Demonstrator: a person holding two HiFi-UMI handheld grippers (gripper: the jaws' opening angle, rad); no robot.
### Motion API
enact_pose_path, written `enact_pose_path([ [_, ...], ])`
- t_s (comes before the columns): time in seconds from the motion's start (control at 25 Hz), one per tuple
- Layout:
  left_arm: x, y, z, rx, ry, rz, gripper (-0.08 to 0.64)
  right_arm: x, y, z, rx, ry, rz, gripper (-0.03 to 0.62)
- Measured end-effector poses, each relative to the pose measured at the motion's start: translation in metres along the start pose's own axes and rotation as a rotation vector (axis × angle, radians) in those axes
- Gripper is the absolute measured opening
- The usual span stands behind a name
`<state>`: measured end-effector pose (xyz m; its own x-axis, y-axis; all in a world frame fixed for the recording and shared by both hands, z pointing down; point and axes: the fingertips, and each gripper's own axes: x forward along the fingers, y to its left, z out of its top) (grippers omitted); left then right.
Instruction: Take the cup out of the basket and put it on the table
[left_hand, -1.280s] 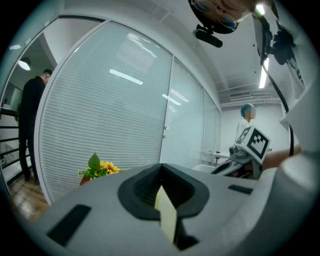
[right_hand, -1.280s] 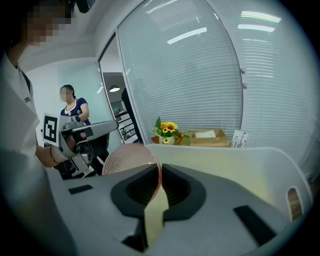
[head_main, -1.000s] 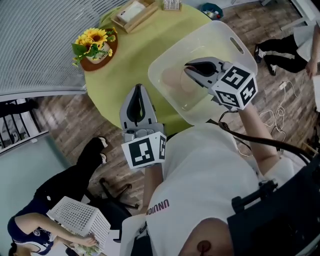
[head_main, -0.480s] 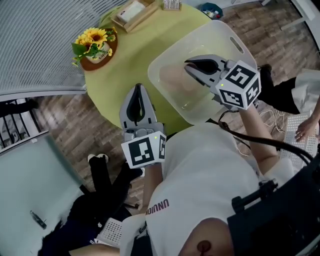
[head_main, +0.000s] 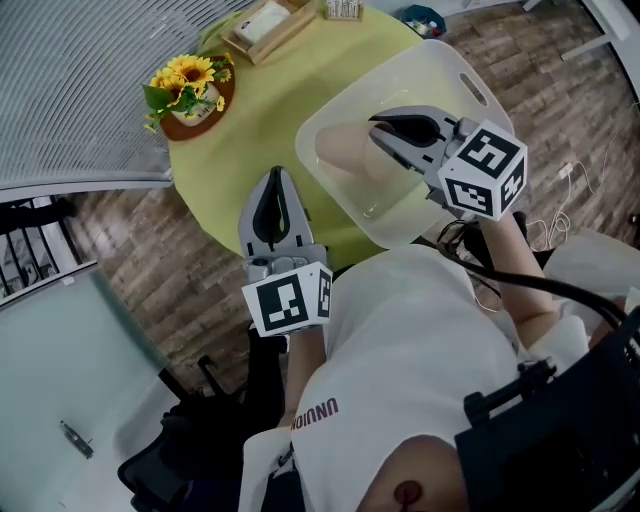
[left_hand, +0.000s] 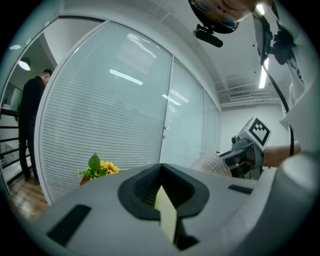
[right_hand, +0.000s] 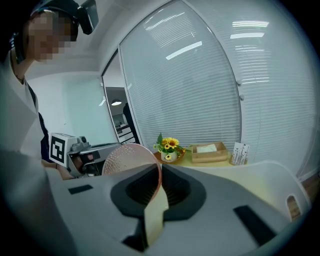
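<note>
Yellow-green round table (head_main: 270, 110), and on its right half there's a big see-through white plastic basket (head_main: 400, 75).

The head view is the only one that gives you the whole layout. It has both claws from above, with the left gripper (head_main: 276, 178) parked over the near edge of the table, just left of the basket. Its own camera (left_hand: 161, 172) shows the jaws pressed together with nothing in them. That view also catches a person in dark clothes (left_hand: 32, 110) standing far left by the blinds, which nobody else sees.

The right gripper (head_main: 378, 135) reaches in over the basket. From its own view (right_hand: 159, 172) the grip is clear: the jaws are clamped on the thin wall of the pinkish cup (right_hand: 127, 157). The rest of the cup bulges up and to the left of the jaws.

From above, the cup (head_main: 345, 155) sits at the claw's tips, over the left part of the basket's inside and not on the table. I can't tell if its bottom touches the basket floor.

The left gripper view sees the cup (left_hand: 212, 162) side-on, off to the right.

Smaller stuff at the back of the table: a wooden tray (head_main: 268, 25) and a pot of sunflowers (head_main: 190, 85).
</note>
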<state>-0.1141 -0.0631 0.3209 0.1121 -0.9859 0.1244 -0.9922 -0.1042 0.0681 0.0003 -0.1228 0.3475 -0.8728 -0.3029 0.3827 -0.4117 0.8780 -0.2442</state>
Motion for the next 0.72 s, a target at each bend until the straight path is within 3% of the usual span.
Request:
enact_pose_path([
  [0.72, 0.001, 0.000, -0.002, 0.000, 0.001, -0.002, 0.011, -0.005, 0.003, 0.018, 0.008, -0.070, 0.020, 0.034],
])
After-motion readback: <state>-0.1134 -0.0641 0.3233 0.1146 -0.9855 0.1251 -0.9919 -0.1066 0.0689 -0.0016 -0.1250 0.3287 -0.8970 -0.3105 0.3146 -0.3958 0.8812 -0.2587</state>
